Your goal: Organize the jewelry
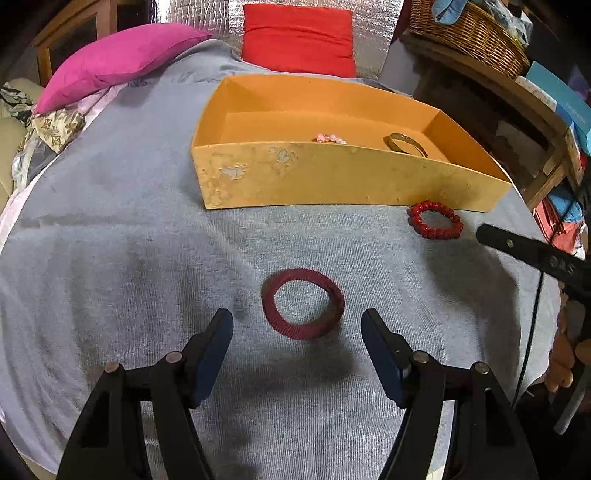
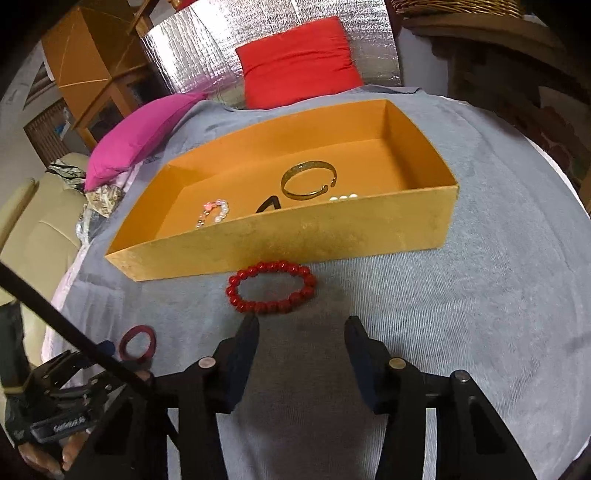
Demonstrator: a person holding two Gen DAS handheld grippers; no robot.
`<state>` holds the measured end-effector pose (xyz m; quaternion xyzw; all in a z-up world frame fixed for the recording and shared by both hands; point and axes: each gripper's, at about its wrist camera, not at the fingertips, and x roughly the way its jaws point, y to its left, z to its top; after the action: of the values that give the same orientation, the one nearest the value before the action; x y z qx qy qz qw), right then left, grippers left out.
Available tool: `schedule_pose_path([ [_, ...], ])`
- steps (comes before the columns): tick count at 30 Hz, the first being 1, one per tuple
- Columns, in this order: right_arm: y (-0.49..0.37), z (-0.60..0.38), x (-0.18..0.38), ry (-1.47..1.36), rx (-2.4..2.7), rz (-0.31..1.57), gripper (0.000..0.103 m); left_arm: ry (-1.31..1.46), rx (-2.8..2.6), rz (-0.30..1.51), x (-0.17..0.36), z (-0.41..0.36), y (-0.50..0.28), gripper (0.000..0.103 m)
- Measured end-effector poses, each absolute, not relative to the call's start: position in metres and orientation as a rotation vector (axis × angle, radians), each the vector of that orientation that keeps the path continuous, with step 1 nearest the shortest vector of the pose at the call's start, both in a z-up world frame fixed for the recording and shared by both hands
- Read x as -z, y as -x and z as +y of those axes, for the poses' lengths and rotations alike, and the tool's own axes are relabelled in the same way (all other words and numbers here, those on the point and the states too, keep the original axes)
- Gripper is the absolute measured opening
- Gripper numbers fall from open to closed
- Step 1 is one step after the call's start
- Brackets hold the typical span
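Observation:
A dark red ribbed bangle lies on the grey cloth just ahead of my open, empty left gripper; it also shows in the right wrist view. A red beaded bracelet lies by the orange box's front wall, just ahead of my open, empty right gripper; it also shows in the left wrist view. Inside the box lie a gold bangle, a pink and white bead bracelet, white pearls and a small black item.
The orange box stands on a grey cloth. A pink cushion and a red cushion lie behind it. A wicker basket sits on a wooden shelf at right. The left gripper's body shows at lower left.

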<state>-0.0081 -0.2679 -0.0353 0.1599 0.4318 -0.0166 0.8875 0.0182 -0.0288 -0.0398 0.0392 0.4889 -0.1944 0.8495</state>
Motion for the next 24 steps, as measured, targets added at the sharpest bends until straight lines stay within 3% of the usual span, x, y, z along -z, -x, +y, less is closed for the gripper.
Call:
schedule_pose_path([
  [4,-0.004,-0.267,0.037,-0.325,0.061,0.888,0.044,-0.079,0.438,1.03,0.042,-0.033,-0.018,0.07],
  [8,-0.017,-0.264,0.042,-0.311,0.087,0.894,0.037,-0.084,0.447,1.036,0.046,-0.037,-0.018,0.055],
  [15,-0.027,-0.247,0.054,-0.173,0.148,0.926,0.019,-0.184,0.383,0.996,0.048,-0.047,-0.012,0.055],
  [24,-0.002,-0.239,0.053,-0.097,0.1,0.964,0.016,-0.259,0.368,0.972,0.048,-0.059,-0.01,0.055],
])
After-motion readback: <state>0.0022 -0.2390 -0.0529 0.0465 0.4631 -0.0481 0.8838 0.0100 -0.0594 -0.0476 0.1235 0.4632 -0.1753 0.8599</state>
